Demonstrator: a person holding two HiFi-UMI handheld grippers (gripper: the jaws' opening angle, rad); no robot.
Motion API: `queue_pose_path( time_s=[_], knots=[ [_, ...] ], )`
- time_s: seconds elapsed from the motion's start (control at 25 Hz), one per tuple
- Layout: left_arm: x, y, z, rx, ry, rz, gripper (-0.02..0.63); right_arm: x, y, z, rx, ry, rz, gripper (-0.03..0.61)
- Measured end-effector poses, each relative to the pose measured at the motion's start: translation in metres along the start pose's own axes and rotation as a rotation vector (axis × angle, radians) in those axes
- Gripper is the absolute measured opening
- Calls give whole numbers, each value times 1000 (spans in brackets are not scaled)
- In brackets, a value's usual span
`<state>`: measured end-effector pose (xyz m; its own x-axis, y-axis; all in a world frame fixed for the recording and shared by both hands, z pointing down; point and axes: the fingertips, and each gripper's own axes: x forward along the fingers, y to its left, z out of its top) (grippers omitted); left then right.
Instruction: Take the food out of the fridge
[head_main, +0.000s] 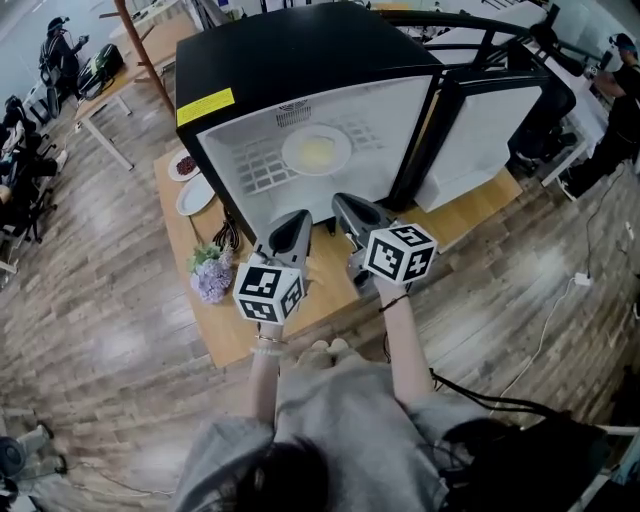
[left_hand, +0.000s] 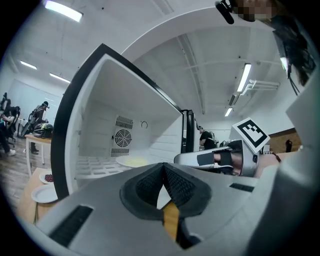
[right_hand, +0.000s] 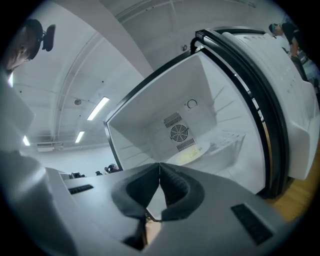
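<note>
On the wire shelf (head_main: 255, 170) inside the open fridge (head_main: 300, 60) sits the plate of food (head_main: 316, 152), a pale yellow helping on a white plate, near the middle of the shelf and well back from the opening. The door (head_main: 490, 120) stands swung wide to the right, so my way in is free.

Both of my claws hang level in front of the opening, side by side over the front of the desk (head_main: 470, 215) and short of the shelf. The left claw (left_hand: 163, 165) is clenched, its pads meeting at the tips with nothing between them. The right claw (right_hand: 159, 164) is clenched and empty too.

I read this as the approach: the door is dealt with and the plate is not yet touched. Next, I judge, at least one claw must spread its jaws before it goes in, then travel level over the shelf to the near rim of the plate and close on it. The plate is shallow and wide, so I would take the rim from both sides, keep it flat coming out, and mind the shelf's grid catching a lower jaw.
</note>
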<state>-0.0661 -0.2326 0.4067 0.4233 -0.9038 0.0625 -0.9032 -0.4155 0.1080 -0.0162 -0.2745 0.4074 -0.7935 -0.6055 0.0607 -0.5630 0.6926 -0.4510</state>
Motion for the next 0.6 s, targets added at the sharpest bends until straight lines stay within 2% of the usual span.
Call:
queue_pose_path(
  time_s=[0.28, 0.4, 0.6],
  knots=[
    [12, 10, -1, 0, 28, -12, 8, 11, -18, 0, 155, -19, -47, 14],
    [18, 14, -2, 0, 34, -22, 8, 15, -26, -1, 221, -30, -64, 67],
    [29, 17, -4, 2, 44, -36, 8, 23, -40, 0, 337, -49, -95, 109]
  ],
)
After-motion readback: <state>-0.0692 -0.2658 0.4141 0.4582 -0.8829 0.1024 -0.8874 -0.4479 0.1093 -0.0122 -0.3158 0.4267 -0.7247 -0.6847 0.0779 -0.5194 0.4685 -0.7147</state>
